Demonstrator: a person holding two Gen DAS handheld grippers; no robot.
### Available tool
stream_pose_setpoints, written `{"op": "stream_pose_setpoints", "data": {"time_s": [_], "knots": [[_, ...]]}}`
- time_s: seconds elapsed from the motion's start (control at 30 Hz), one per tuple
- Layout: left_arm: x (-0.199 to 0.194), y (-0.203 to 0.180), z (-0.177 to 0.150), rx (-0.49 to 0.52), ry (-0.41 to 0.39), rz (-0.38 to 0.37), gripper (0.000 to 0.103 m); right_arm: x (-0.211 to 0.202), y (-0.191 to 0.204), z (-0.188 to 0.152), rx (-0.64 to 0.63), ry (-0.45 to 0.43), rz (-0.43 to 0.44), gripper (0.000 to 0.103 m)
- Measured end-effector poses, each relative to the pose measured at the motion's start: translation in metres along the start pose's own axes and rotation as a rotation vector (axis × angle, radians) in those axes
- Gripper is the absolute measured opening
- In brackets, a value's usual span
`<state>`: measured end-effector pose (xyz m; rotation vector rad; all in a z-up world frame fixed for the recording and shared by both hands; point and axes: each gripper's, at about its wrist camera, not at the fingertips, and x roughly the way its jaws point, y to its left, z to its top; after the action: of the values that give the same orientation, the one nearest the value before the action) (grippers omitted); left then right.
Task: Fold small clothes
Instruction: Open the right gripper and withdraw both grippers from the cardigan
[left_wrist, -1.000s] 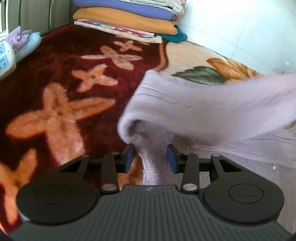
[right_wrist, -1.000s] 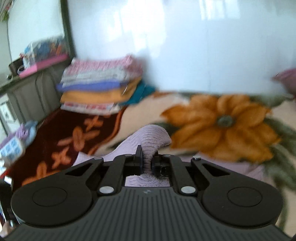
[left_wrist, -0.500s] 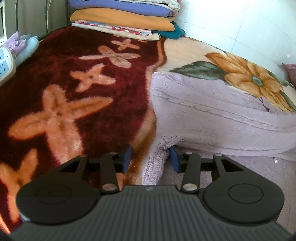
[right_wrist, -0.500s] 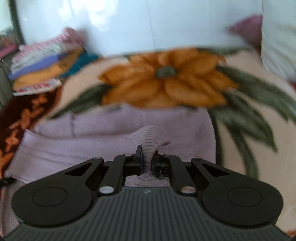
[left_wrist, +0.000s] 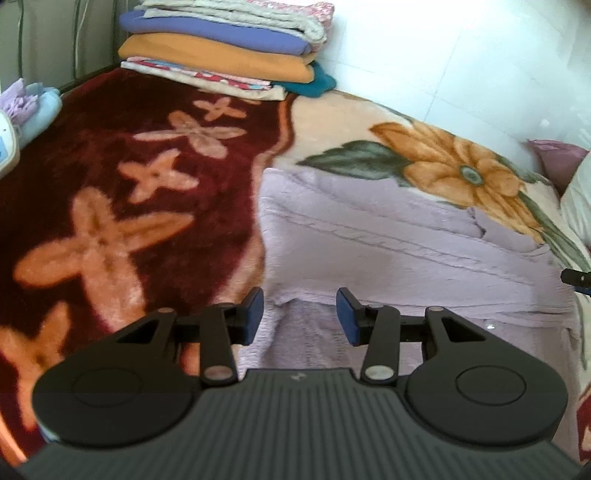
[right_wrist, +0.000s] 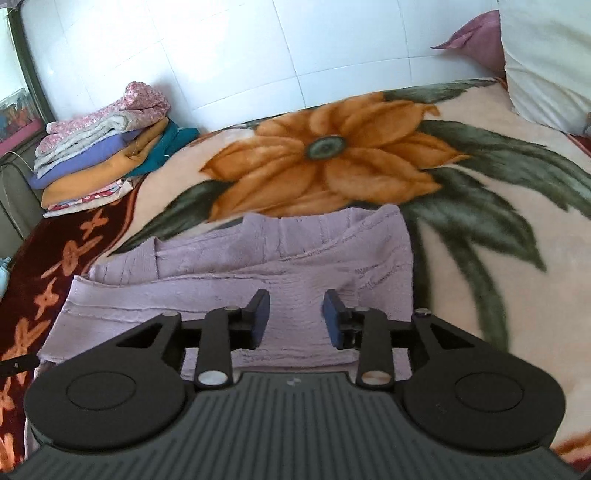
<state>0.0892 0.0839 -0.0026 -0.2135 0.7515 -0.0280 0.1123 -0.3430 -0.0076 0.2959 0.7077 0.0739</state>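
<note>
A lilac knitted garment (left_wrist: 388, 251) lies folded flat on the flowered blanket (left_wrist: 110, 229); it also shows in the right wrist view (right_wrist: 258, 280), with an upper layer laid over a lower one. My left gripper (left_wrist: 300, 319) is open and empty, just above the garment's near left edge. My right gripper (right_wrist: 295, 319) is open and empty, over the garment's near right part. A tip of the right gripper shows at the right edge of the left wrist view (left_wrist: 576, 277).
A stack of folded clothes (left_wrist: 225, 48) sits at the far end of the bed by the tiled wall (right_wrist: 221, 55), also in the right wrist view (right_wrist: 107, 147). A white pillow (right_wrist: 546, 55) lies at the far right. A pale blue bundle (left_wrist: 33, 107) lies at far left.
My right gripper carried a fold of the lilac garment across, laid it down and opened. My left gripper stayed open near the left edge. The garment now lies flat.
</note>
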Motion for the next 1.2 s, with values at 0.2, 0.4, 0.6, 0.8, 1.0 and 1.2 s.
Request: {"op": "stream_pose_setpoints", "data": {"time_s": [0.2, 0.4, 0.6, 0.8, 1.0, 1.2], "knots": [[0.012, -0.011, -0.003, 0.021, 0.02, -0.012, 0.046, 0.017, -0.011, -0.011, -0.008, 0.07, -0.06, 0.041], [0.037, -0.008, -0.011, 0.024, 0.075, 0.009, 0.046, 0.034, -0.015, -0.022, -0.043, 0.058, -0.097, 0.042], [0.011, -0.012, -0.012, 0.072, 0.067, 0.003, 0.046, -0.016, -0.004, -0.029, -0.075, 0.03, -0.032, 0.048], [-0.033, -0.022, -0.03, 0.158, 0.056, -0.015, 0.047, -0.082, 0.021, -0.067, -0.229, 0.037, 0.064, 0.06], [-0.066, -0.031, -0.063, 0.232, 0.089, -0.043, 0.056, -0.124, 0.04, -0.119, -0.335, 0.104, 0.14, 0.064], [-0.086, -0.034, -0.095, 0.251, 0.157, -0.1, 0.057, -0.141, 0.055, -0.167, -0.416, 0.168, 0.177, 0.064]]}}
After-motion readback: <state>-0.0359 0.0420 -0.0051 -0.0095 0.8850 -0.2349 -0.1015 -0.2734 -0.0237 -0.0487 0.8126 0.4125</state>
